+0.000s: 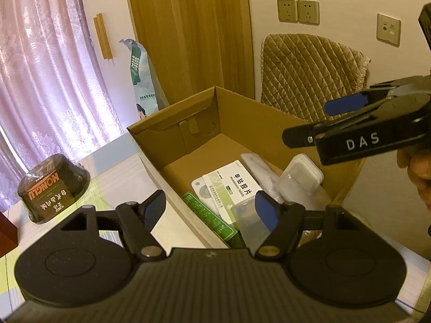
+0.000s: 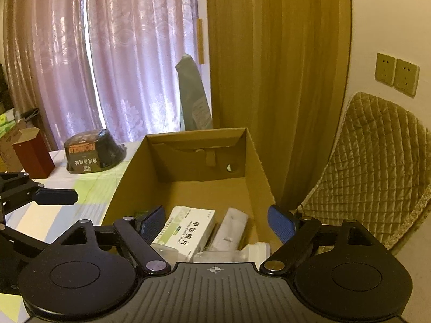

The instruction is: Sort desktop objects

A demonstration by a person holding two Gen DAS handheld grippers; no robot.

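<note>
One open cardboard box (image 2: 258,177) sits on the worktop (image 2: 89,188), holding one white medicine carton (image 2: 188,231) with green print, one green packet (image 1: 210,215) and several clear plastic cases. Two tools hover above it, the left tool (image 1: 210,210) and the right tool (image 2: 215,223), both spread wide and empty. One black bowl (image 2: 94,152) stands upside down beside the box.

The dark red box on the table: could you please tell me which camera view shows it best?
The right wrist view: there the red box stands in full at the left, beside the black bowl. The left wrist view shows only a dark red corner at its left edge, cut off by the frame.
</note>
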